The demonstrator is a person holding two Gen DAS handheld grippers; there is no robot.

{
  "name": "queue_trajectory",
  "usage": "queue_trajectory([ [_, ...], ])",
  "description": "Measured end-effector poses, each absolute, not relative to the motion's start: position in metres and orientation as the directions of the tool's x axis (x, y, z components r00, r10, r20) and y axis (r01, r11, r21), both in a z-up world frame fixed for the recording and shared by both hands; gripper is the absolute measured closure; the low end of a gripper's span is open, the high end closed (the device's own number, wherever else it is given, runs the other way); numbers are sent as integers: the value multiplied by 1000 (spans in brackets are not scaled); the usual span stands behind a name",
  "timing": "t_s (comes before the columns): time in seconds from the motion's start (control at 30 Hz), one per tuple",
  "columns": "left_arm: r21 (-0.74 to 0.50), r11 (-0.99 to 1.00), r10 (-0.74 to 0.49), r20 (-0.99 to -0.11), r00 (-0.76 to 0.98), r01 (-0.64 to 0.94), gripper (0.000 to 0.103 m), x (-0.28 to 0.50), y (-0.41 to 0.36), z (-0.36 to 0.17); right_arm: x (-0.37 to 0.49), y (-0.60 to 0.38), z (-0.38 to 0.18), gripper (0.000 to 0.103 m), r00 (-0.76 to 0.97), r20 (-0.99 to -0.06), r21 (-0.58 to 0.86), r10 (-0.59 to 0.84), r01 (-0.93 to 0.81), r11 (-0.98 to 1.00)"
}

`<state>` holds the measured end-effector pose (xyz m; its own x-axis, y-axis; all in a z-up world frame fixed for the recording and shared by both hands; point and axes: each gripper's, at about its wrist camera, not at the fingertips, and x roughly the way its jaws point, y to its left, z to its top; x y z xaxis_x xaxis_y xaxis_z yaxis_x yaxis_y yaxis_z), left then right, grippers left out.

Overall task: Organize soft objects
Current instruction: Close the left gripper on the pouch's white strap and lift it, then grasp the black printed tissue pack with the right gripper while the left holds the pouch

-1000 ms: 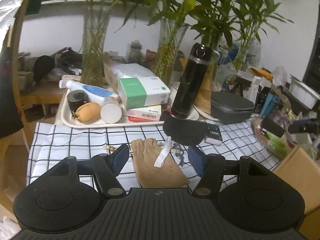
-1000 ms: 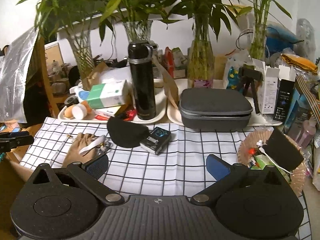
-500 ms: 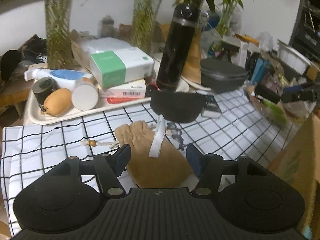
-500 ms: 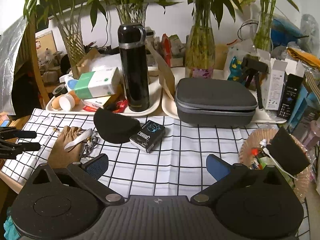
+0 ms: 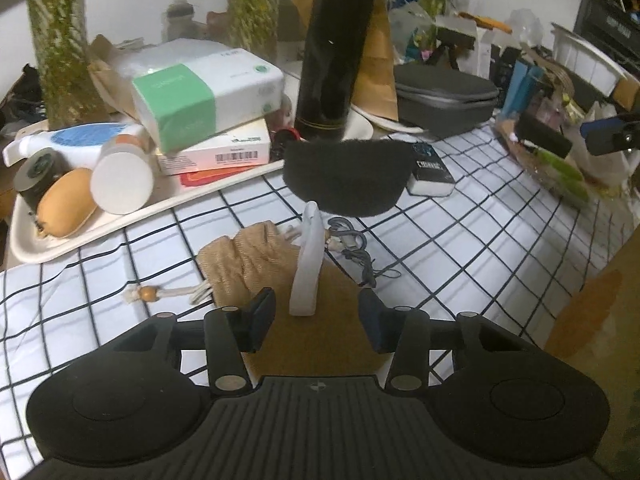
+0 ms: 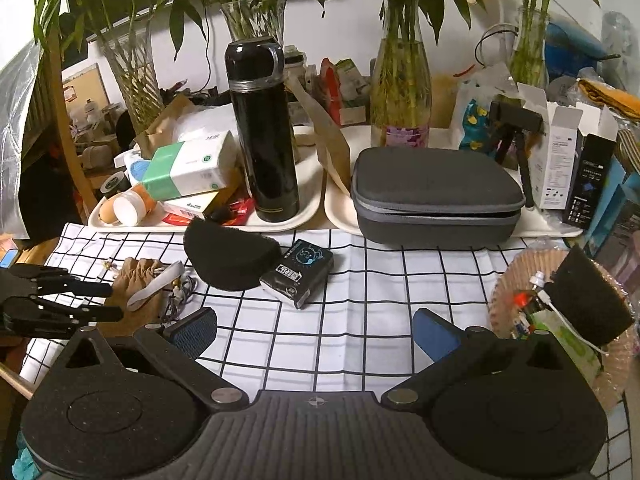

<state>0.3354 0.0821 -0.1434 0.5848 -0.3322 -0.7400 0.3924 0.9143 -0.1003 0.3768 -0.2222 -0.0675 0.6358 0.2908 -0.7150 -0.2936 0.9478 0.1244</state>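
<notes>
Our left gripper (image 5: 316,320) is spread wide over the near end of the tan drawstring pouch (image 5: 256,260), gripping nothing. The pouch lies flat on the checkered cloth (image 5: 460,240) with a white strip (image 5: 306,264) draped across it and a tangled grey cord (image 5: 352,248) just beside. A black felt pouch (image 5: 348,178) and the black flask (image 5: 336,52) crowd in behind. Our right gripper (image 6: 316,330) is also spread wide and empty, well apart from the tan pouch, with a small black box (image 6: 298,274) ahead.
</notes>
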Motion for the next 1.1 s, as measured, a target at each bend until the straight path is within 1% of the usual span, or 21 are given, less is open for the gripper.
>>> queue_trajectory([
  [0.1,-91,914,-320,-760,566,395,66,342,80,-150,377,-221,-69,0,629,-719,123,295,-302,945],
  [0.13,-95,914,-321,-763,561,394,68,344,80,-152,377,-221,-69,0,629,-719,121,295,-305,945],
  [0.37,-93,918,-310,-774,552,385,70,356,80,-161,381,-222,-71,0,622,-726,122,292,-301,946],
  [0.4,-89,917,-310,-772,555,389,72,356,80,-161,381,-222,-71,0,621,-728,119,290,-302,946],
  [0.43,-81,918,-304,-771,560,388,78,356,79,-162,381,-222,-71,0,621,-728,118,290,-303,946],
  [0.47,-65,919,-293,-771,565,389,81,356,77,-162,381,-221,-72,0,621,-729,117,290,-304,945],
  [0.5,-43,918,-280,-773,569,394,86,355,76,-162,382,-221,-72,0,620,-729,117,290,-305,945],
  [0.53,-22,917,-268,-775,572,399,87,355,74,-162,382,-221,-73,0,619,-730,116,290,-306,945],
  [0.67,-30,910,-279,-782,557,413,88,353,73,-159,383,-219,-75,0,617,-734,105,283,-309,945],
  [0.73,-7,910,-264,-782,565,416,88,350,71,-157,383,-216,-78,0,614,-737,99,283,-316,944],
  [0.93,1,925,-250,-753,609,381,89,347,79,-140,386,-209,-86,0,608,-738,84,292,-347,934],
  [1.1,-4,926,-265,-720,641,378,88,341,84,-123,396,-204,-93,0,586,-740,114,331,-376,920],
])
